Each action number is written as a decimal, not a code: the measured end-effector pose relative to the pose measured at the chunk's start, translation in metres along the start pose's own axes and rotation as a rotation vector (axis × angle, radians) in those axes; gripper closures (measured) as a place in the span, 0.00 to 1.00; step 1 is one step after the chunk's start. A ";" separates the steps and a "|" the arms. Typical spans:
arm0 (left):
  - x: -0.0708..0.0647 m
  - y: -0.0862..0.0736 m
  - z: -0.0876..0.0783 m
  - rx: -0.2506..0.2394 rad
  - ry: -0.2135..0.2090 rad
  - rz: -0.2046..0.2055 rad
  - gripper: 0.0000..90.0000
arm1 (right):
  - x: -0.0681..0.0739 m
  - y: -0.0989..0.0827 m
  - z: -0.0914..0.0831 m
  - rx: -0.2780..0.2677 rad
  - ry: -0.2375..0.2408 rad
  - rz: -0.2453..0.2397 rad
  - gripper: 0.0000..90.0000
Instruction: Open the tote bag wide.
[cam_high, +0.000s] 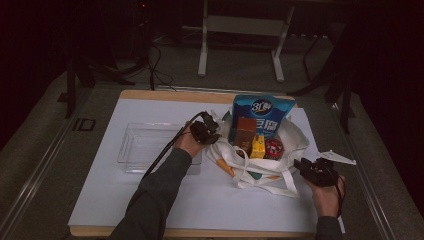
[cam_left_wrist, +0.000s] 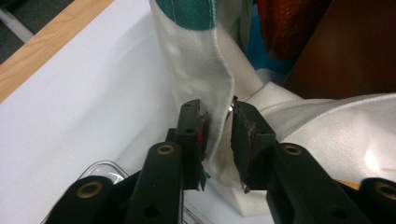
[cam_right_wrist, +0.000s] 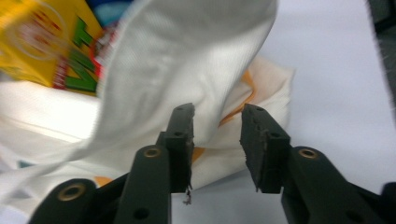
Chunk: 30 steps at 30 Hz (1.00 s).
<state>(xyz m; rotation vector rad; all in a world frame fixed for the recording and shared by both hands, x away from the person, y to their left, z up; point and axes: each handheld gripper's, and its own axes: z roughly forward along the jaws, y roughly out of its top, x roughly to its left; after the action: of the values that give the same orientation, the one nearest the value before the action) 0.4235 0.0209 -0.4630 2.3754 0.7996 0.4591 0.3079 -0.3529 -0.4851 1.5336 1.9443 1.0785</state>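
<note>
bag: white cloth bag (cam_high: 260, 162) sits right of centre on the table (cam_high: 150, 200), packed with boxes and a blue packet (cam_high: 263, 116) | left tool (cam_left_wrist: 218, 140) – at bag's left rim, jaws narrowly apart, fabric edge between, not pinched | right tool (cam_right_wrist: 217, 140) – near-right of bag, jaws apart, cloth flap between, loose | clear tray (cam_high: 145, 145) left of bag

White tote bag (cam_high: 280, 150) holds snacks between left gripper (cam_high: 206, 131) and right gripper (cam_high: 312, 170).
</note>
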 end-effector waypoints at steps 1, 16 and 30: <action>0.000 0.000 0.000 -0.005 -0.002 -0.008 0.80 | 0.000 0.000 0.000 0.000 0.000 0.000 0.69; -0.004 -0.003 -0.005 -0.019 -0.003 0.008 0.76 | 0.044 -0.002 -0.002 -0.010 0.106 -0.094 0.77; -0.006 -0.003 -0.005 -0.030 -0.011 0.008 0.75 | 0.039 -0.025 0.047 0.059 0.118 -0.039 0.87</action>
<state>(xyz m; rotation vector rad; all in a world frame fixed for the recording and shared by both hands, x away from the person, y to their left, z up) 0.4154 0.0211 -0.4621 2.3516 0.7735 0.4574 0.3166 -0.3030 -0.5281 1.4872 2.0934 1.1271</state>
